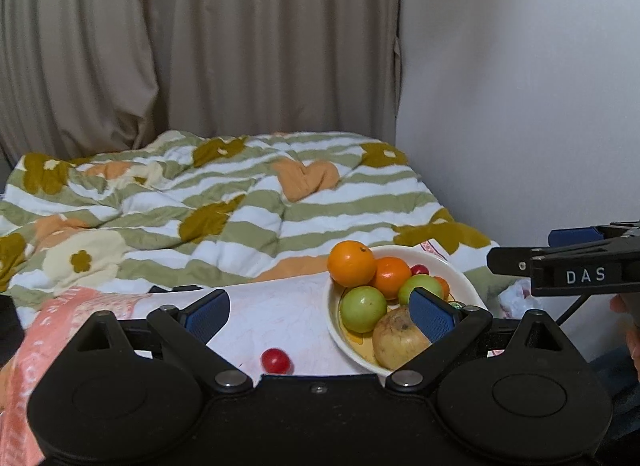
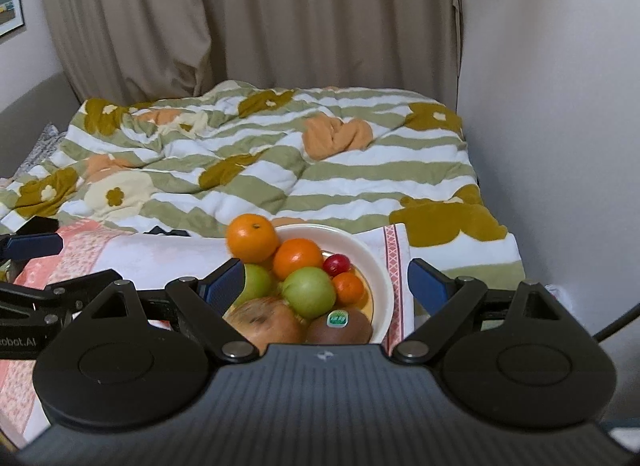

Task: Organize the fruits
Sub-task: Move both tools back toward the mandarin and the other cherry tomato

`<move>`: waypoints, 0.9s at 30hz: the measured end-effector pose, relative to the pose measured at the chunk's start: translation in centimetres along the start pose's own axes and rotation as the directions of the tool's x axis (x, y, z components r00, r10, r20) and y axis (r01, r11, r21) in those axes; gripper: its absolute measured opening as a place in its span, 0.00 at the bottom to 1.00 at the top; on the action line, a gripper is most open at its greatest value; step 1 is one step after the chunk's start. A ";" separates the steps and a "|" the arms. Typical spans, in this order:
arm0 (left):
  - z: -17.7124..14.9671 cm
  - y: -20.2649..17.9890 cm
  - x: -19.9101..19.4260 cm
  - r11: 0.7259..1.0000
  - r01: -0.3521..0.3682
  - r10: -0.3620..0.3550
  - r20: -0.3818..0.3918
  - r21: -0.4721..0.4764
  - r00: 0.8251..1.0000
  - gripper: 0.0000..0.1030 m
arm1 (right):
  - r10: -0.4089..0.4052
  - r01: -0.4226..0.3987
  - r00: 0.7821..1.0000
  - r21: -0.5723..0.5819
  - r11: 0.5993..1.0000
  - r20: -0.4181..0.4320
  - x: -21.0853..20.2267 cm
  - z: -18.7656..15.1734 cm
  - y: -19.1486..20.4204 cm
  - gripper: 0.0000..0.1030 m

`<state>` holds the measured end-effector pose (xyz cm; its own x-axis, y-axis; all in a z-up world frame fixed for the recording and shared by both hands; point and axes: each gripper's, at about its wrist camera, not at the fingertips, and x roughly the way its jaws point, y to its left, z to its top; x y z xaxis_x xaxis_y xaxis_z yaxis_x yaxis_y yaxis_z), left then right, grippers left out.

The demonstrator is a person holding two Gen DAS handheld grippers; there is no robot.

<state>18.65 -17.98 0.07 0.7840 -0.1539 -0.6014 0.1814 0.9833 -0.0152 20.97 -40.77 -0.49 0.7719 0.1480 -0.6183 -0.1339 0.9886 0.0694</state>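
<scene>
On the white towel (image 1: 280,318), 1 red cherry tomato (image 1: 275,360) beside the fruit bowl (image 1: 464,286)

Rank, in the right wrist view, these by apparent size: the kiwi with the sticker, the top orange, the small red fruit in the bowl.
1-2. top orange and kiwi: look alike; kiwi is nearer and partly hidden, so I do not rank them.
3. small red fruit: clearly smallest.

Cream bowl (image 2: 380,266) on a white towel on the bed, heaped with two large oranges (image 2: 252,238), a small orange (image 2: 349,288), two green apples (image 2: 310,292), a brown pear (image 2: 266,322), a stickered kiwi (image 2: 340,326), a red cherry tomato (image 2: 336,264), second cherry tomato (image 1: 275,360) loose on the towel beside the bowl
</scene>
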 end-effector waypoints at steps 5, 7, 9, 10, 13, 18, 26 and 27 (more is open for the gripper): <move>-1.3 1.1 -3.5 0.998 -0.040 0.041 0.022 -0.042 0.999 0.98 | 0.025 -0.025 1.000 -0.029 0.999 0.018 -3.2 -1.0 1.7 1.00; -1.8 1.8 -4.6 0.997 -0.058 0.059 0.022 -0.054 0.998 0.98 | 0.035 -0.034 0.999 -0.039 0.999 0.025 -4.2 -1.3 2.5 1.00; -2.5 2.5 -5.6 0.995 -0.087 0.088 0.020 -0.057 0.996 0.98 | 0.043 -0.042 0.998 -0.045 0.998 0.034 -5.0 -1.7 3.3 1.00; -2.8 2.9 -6.1 0.994 -0.098 0.099 0.019 -0.057 0.995 0.98 | 0.045 -0.043 0.998 -0.046 0.998 0.038 -5.4 -1.8 3.7 1.00; -3.7 4.5 -7.3 0.989 -0.131 0.132 0.015 -0.062 0.991 0.99 | 0.051 -0.050 0.998 -0.051 0.997 0.036 -6.0 -2.2 5.0 1.00; -5.1 7.7 -8.2 0.984 -0.162 0.162 -0.002 -0.069 0.987 0.99 | 0.054 -0.053 0.998 -0.042 0.998 0.021 -6.4 -2.8 7.3 1.00; -6.7 13.3 -6.0 0.988 -0.145 0.139 -0.116 -0.044 0.984 0.99 | 0.004 -0.004 1.000 -0.001 1.000 -0.027 -4.7 -4.0 11.1 1.00; -6.9 14.2 -5.5 0.990 -0.136 0.129 -0.134 -0.042 0.983 0.99 | -0.008 0.008 0.999 0.006 1.000 -0.035 -4.3 -4.2 11.7 1.00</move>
<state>12.79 -2.52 -2.32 0.7143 -0.0109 -0.6997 0.0479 0.9983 0.0333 13.53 -30.00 -0.30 0.7504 0.1392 -0.6461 -0.1241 0.9899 0.0690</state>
